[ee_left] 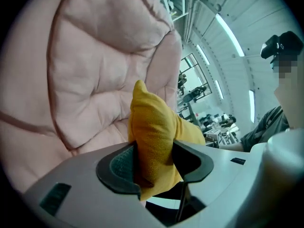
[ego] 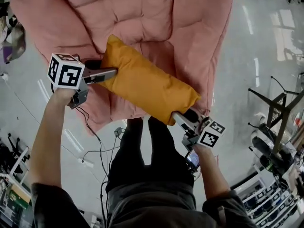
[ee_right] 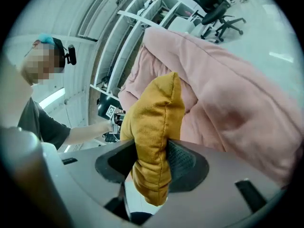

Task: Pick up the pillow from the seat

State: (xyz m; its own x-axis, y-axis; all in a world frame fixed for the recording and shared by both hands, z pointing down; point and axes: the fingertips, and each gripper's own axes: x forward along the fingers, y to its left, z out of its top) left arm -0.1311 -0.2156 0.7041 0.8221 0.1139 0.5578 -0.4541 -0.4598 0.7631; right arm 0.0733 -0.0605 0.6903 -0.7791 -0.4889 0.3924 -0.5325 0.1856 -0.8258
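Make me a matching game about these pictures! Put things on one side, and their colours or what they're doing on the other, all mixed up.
Things:
1. pillow
2. seat
3. marker cube
4. right gripper

Colour or state:
A. black and white squares
B. clamped on a pillow corner
C. pink
D. yellow

Pairs: 1-D, 2-C, 3-A, 4-B

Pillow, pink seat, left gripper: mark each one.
pillow [ego: 145,82], head view, middle of its yellow top.
pink seat [ego: 142,13], head view, bare quilted cushion.
left gripper [ego: 113,72], head view, between its fingertips.
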